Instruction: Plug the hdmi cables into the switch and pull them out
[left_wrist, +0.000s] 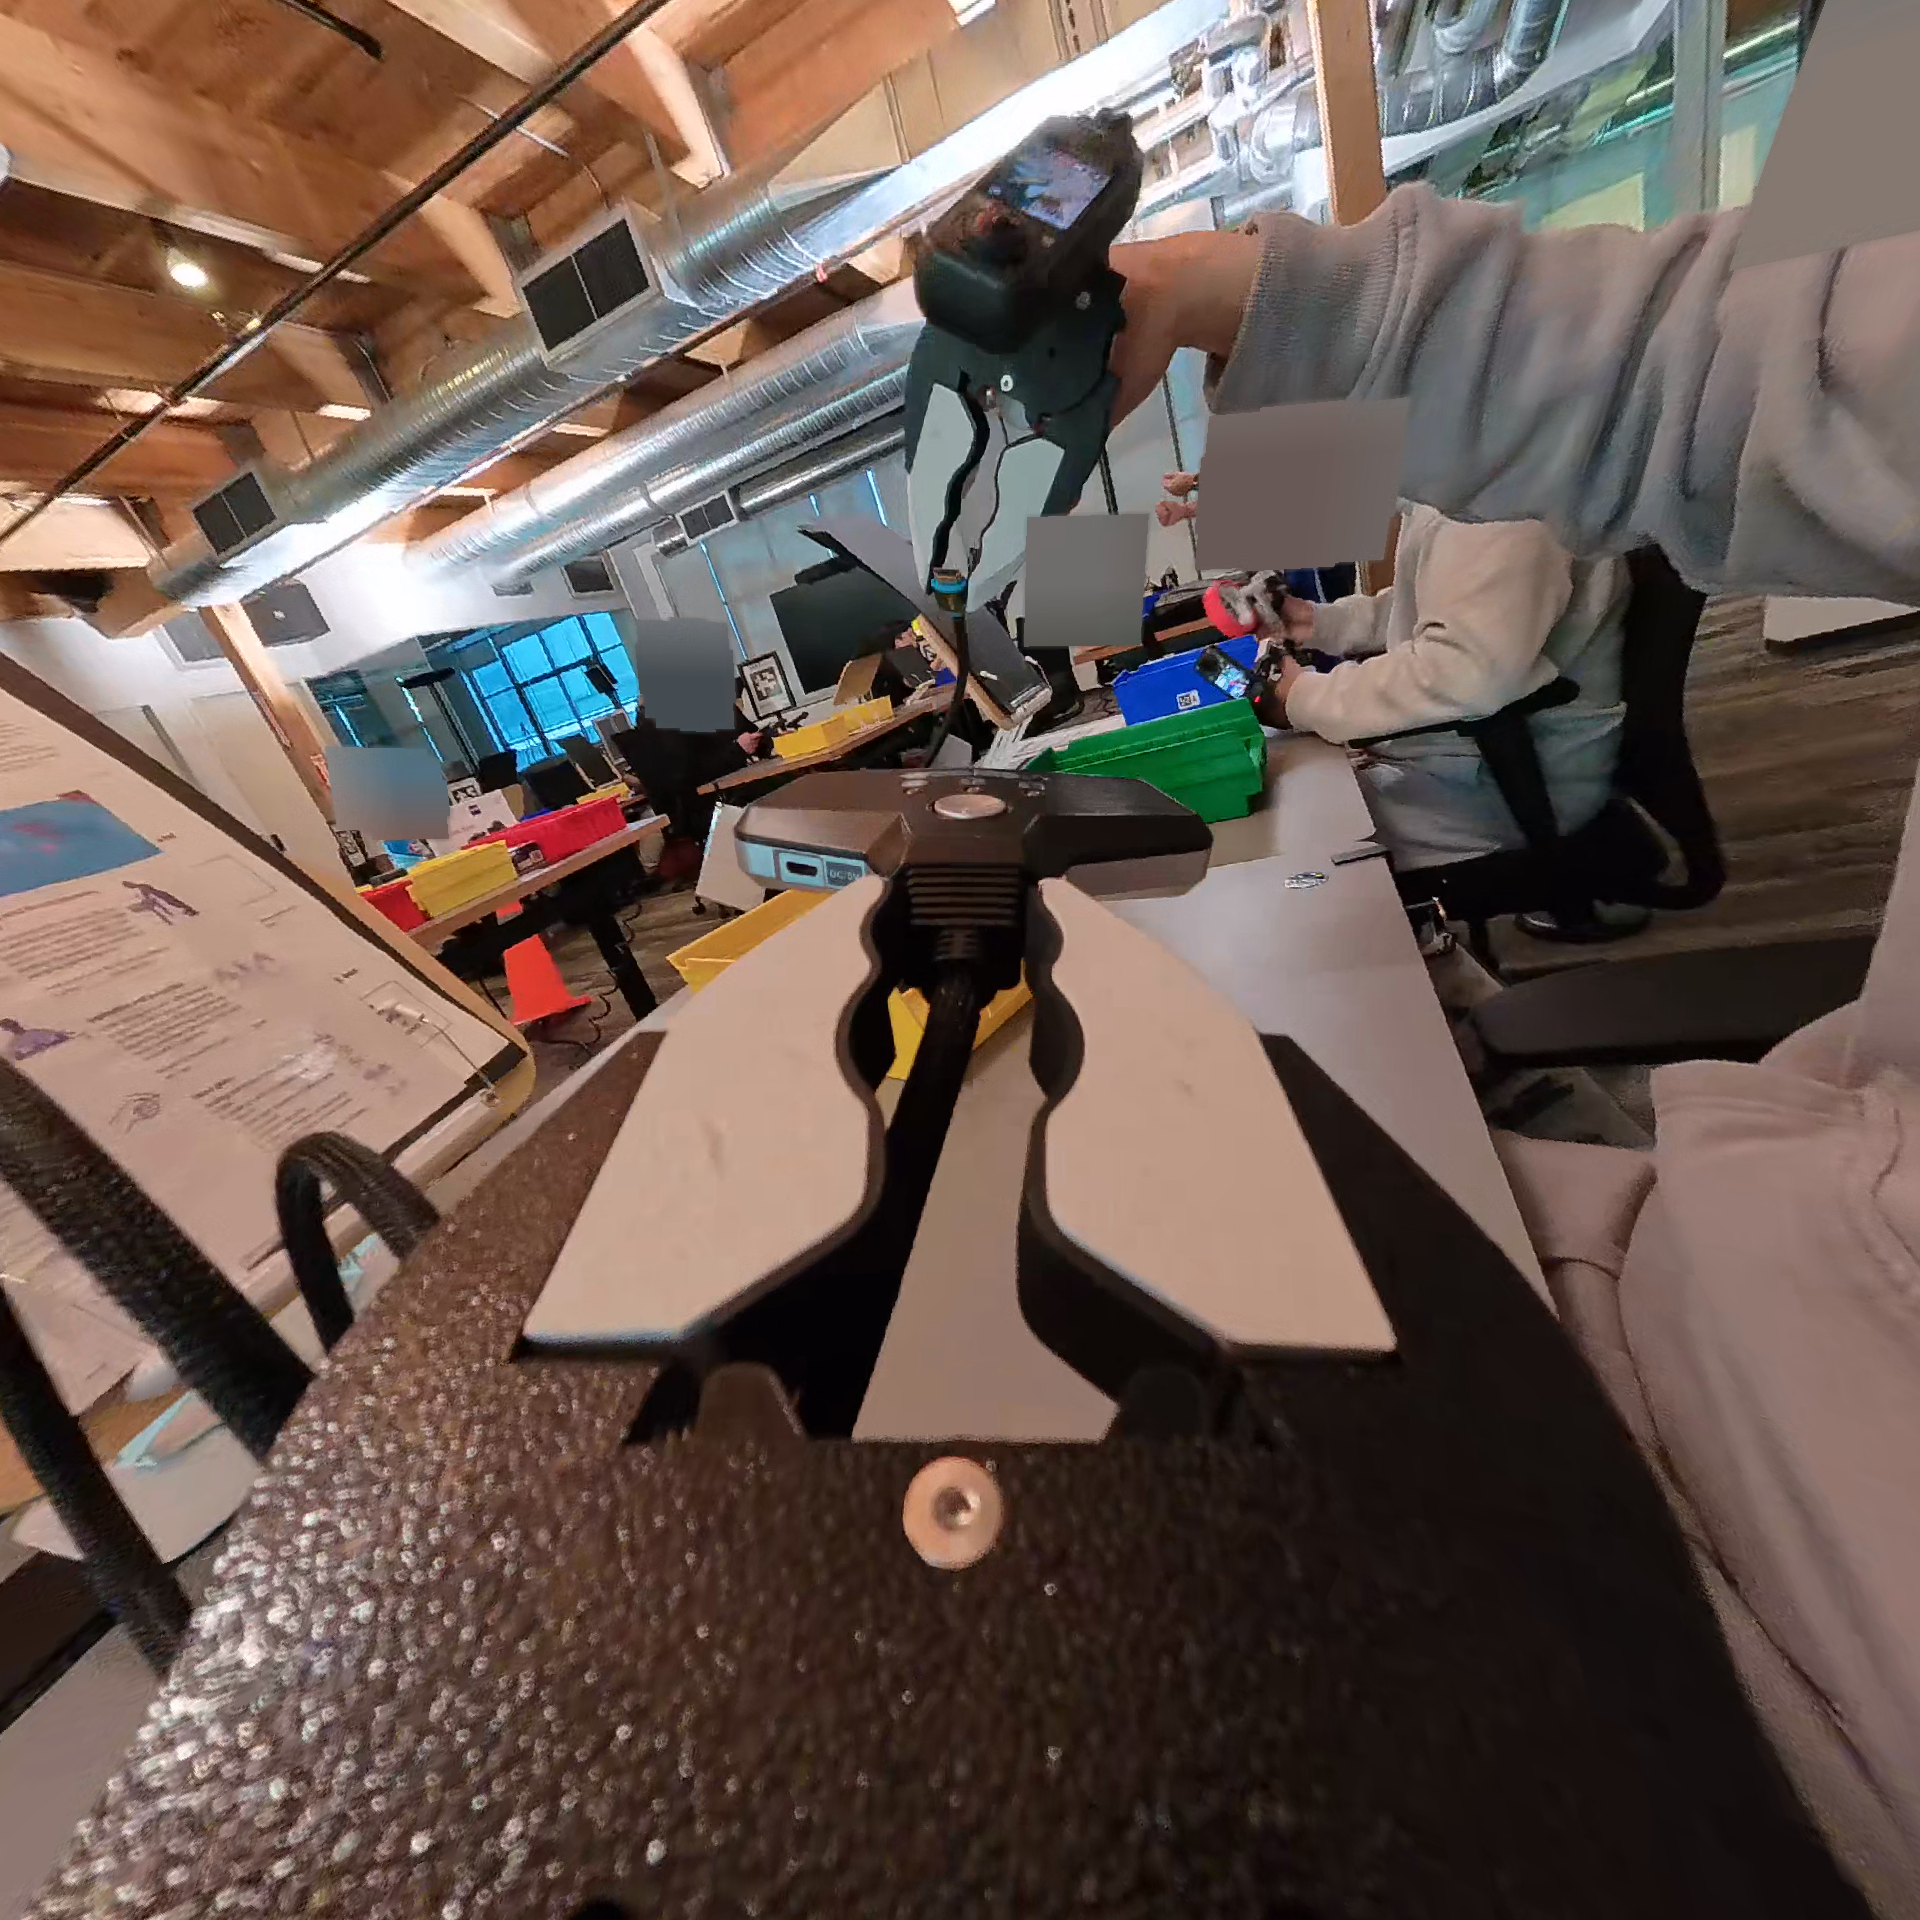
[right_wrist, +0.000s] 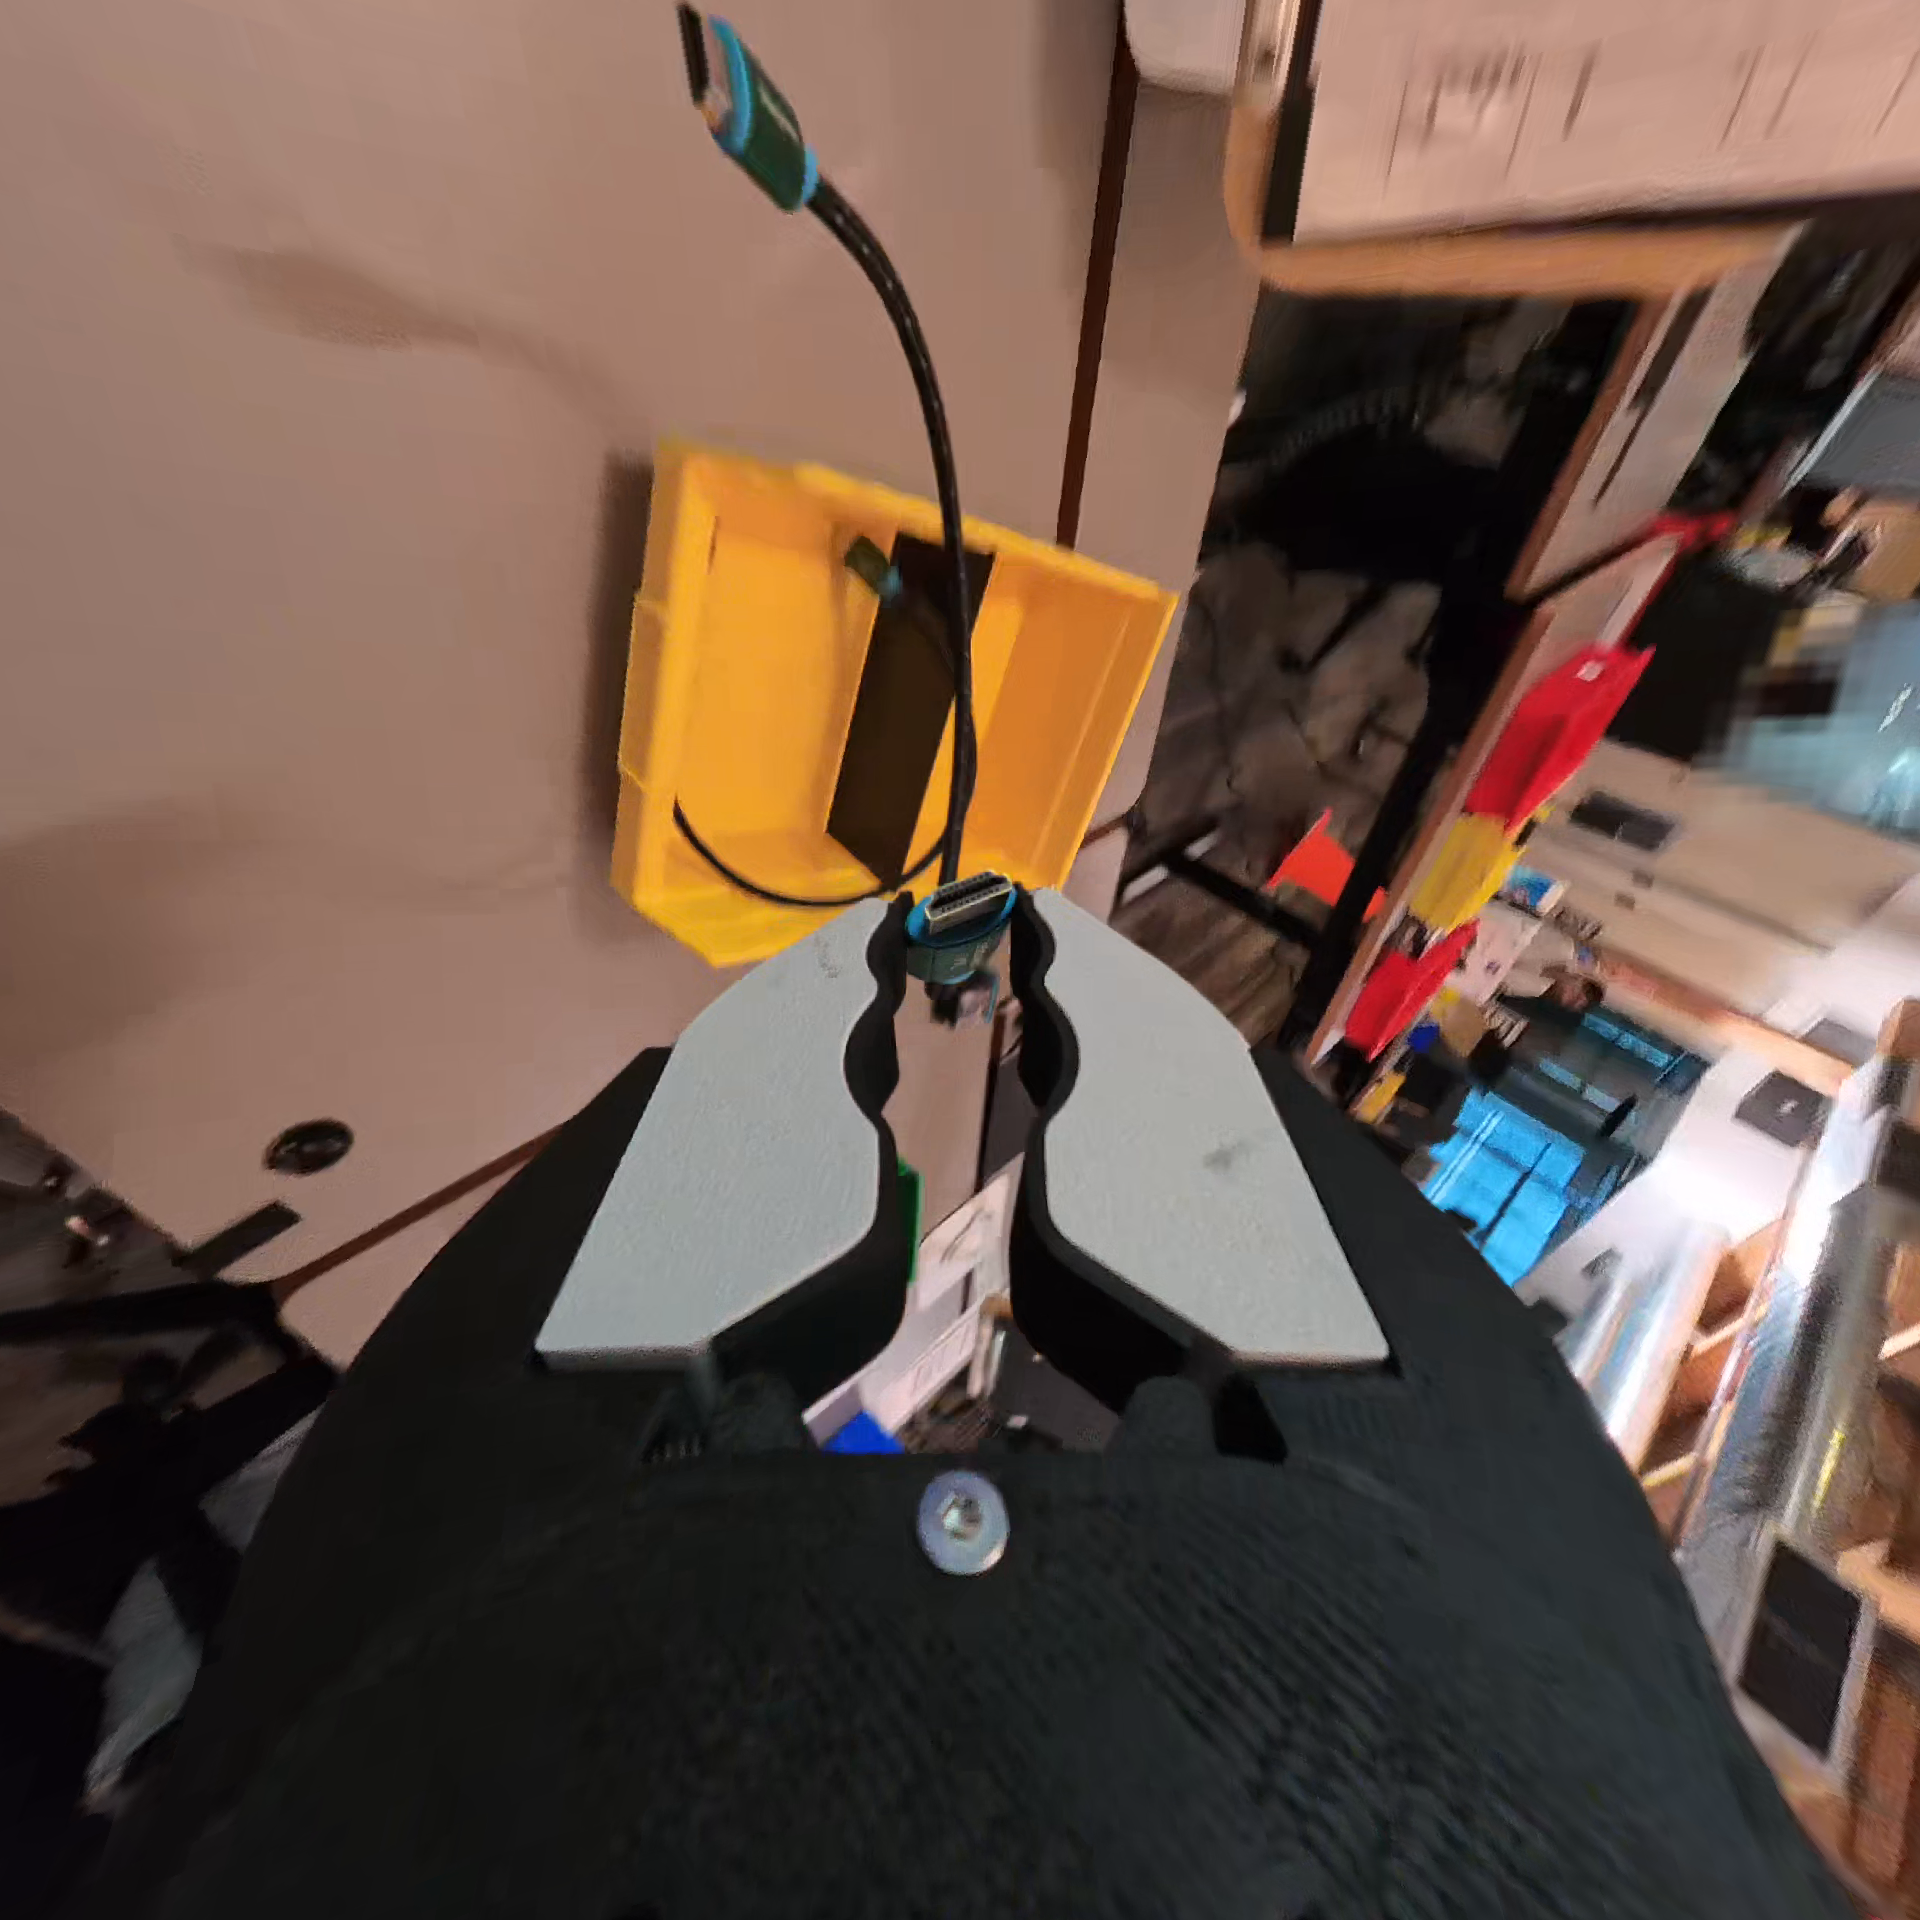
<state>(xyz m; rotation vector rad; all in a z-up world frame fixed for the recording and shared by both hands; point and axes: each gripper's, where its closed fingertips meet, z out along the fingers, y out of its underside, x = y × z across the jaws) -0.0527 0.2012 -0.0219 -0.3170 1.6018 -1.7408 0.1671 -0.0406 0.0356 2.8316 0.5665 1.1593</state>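
Left gripper (left_wrist: 961, 925): jaws nearly closed on the ribbed collar of the switch (left_wrist: 971, 831), right at the tips. The switch body fans out dead ahead of the jaws, flat, lifted off the desk (left_wrist: 1299, 966). Its pigtail cable (left_wrist: 940, 1049) runs straight back between the jaws along their axis. One open port (left_wrist: 800, 869) shows on the switch edge, just left of the tips.

Right gripper (right_wrist: 961, 914): jaws pinched on the blue-banded HDMI plug (right_wrist: 961, 914), metal nose sticking out past the tips along the jaw axis. In the left wrist view this gripper (left_wrist: 951, 566) hangs above and beyond the switch, well apart, plug pointing down.

Key relation, my read: plug axis is roughly vertical and the visible port faces sideways, so they need to be brought into line before insertion. The right does the travelling; the left just holds the switch steady.

The braided cable (right_wrist: 935, 416) arcs ahead of the right jaws; its far plug (right_wrist: 753, 109) dangles free. Yellow bin (right_wrist: 727, 675) sits on the desk below, another cable inside.

Room: open workshop, coloured bins, people seated at other desks.
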